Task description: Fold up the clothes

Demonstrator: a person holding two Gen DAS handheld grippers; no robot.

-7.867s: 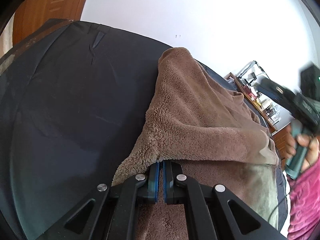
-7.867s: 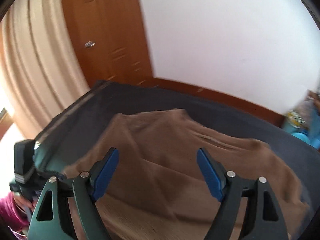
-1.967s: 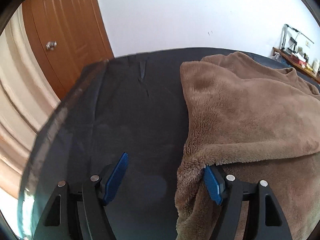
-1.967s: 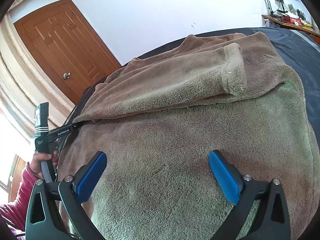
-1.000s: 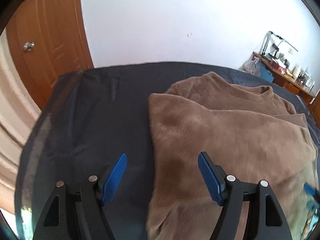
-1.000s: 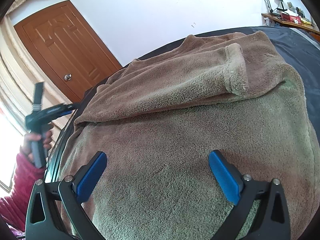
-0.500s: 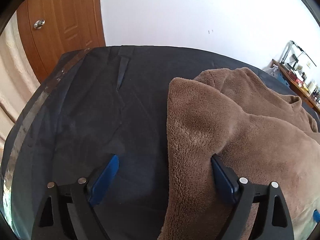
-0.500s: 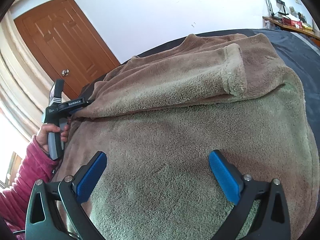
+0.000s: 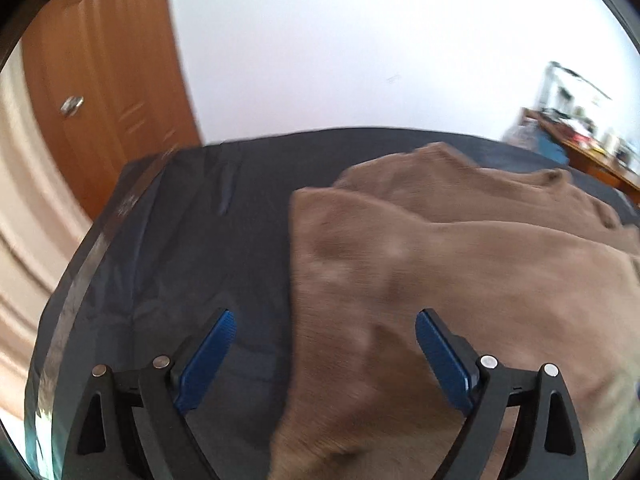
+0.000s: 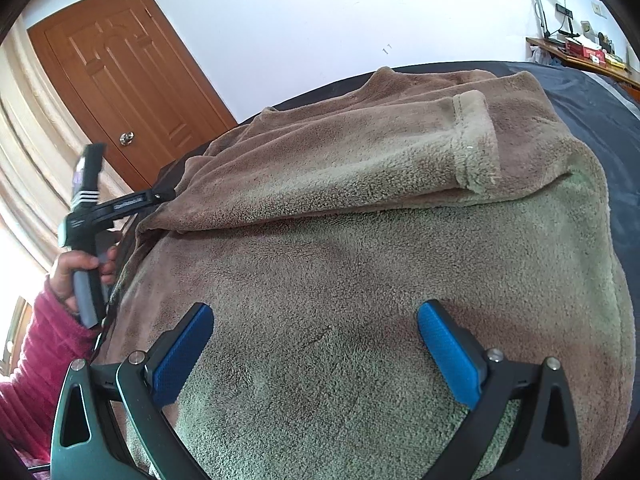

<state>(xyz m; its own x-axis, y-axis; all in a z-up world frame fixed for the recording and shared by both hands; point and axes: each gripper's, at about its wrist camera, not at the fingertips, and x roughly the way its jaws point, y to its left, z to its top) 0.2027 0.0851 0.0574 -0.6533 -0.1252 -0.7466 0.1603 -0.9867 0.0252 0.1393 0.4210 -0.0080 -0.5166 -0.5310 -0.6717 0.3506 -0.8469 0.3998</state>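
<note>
Jaws of both grippers gape above fuzzy brown fleece garment point(image 10: 360, 260).

One brown fleece garment point(image 10: 360, 272), one dark cover point(image 9: 180, 248), two grippers, one wooden door point(image 10: 132, 80) (one knob).

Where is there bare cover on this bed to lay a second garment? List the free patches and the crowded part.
Free: the dark bed cover between the brown fleece top's left edge and the door-side bed edge, plus a dark strip beyond the folded sleeve toward the cluttered shelf. Crowded: the middle, covered by the fleece, with both open tools over it.
</note>
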